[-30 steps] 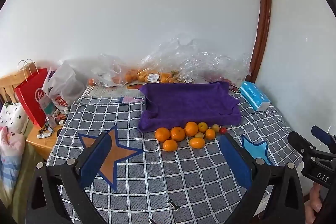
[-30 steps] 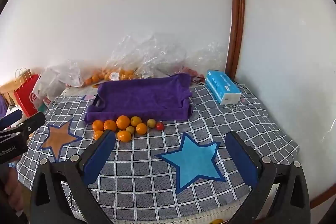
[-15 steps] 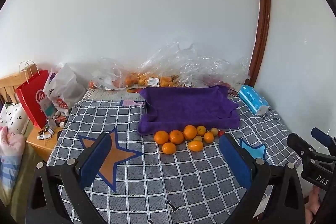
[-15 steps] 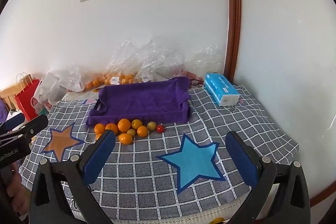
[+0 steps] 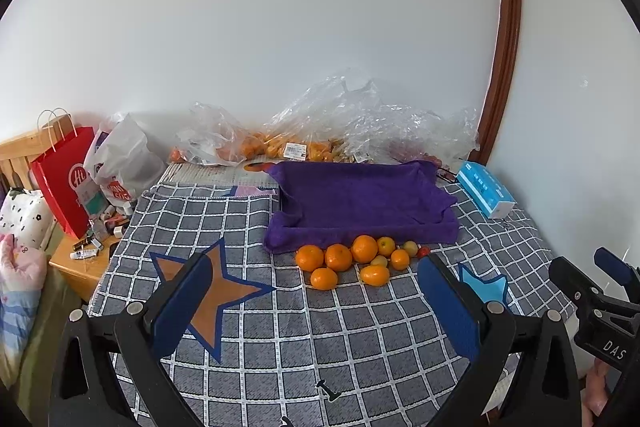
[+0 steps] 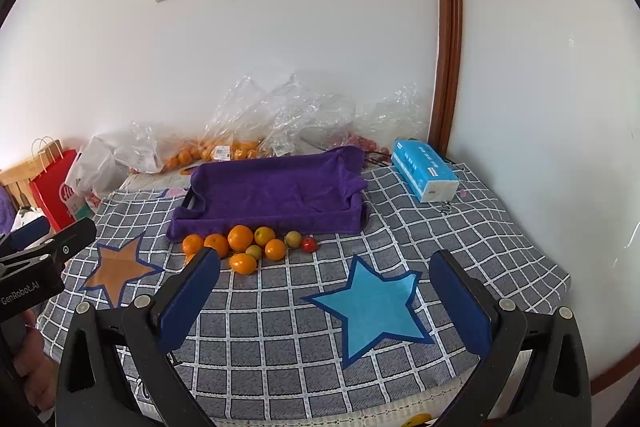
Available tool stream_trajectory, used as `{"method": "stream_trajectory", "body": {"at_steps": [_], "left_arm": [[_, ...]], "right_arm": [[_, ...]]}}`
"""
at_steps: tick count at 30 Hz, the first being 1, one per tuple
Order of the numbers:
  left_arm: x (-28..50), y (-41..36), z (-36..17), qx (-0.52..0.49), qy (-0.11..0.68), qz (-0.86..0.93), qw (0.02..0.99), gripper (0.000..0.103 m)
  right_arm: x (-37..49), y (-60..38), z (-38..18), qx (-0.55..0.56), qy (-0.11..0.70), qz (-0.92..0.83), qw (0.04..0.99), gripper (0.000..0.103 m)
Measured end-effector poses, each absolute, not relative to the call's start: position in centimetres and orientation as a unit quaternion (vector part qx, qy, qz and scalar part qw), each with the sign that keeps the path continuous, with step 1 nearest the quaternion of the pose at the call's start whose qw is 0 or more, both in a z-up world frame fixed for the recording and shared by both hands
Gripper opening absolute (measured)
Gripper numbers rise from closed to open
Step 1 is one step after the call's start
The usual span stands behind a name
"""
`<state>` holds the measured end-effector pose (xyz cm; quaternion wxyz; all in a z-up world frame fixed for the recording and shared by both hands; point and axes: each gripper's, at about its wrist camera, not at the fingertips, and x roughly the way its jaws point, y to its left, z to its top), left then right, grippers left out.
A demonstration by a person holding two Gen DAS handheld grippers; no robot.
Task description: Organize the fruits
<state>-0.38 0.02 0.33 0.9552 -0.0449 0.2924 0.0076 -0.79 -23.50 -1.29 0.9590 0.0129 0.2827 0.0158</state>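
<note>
Both the left claw [image 5: 316,301] and right claw [image 6: 324,297] hang spread wide, empty. Loose fruits [image 5: 356,261] cluster just before the purple tray [image 5: 360,203] on the desk [image 5: 320,339].

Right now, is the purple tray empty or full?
Empty. The purple tray shows only its cloth lining; the fruits all sit outside, on the checked cloth before it.

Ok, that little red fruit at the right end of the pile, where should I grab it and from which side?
Judging by its pose, take the red fruit across its round middle, from above with the right gripper. It sits free at the right end, with the yellowish-green fruit close on its left and the purple-towelled tray behind.
</note>
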Motion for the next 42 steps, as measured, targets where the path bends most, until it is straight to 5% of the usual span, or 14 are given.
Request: {"method": "stream_trajectory", "body": {"at_steps": [42], "left_arm": [[-0.50,0.06,0.37,-0.049,0.288,0.008,0.956,0.103]], "right_arm": [[-1.42,-23.39,-1.36,0.012,0.276,0.016,0.961,0.103]]}}
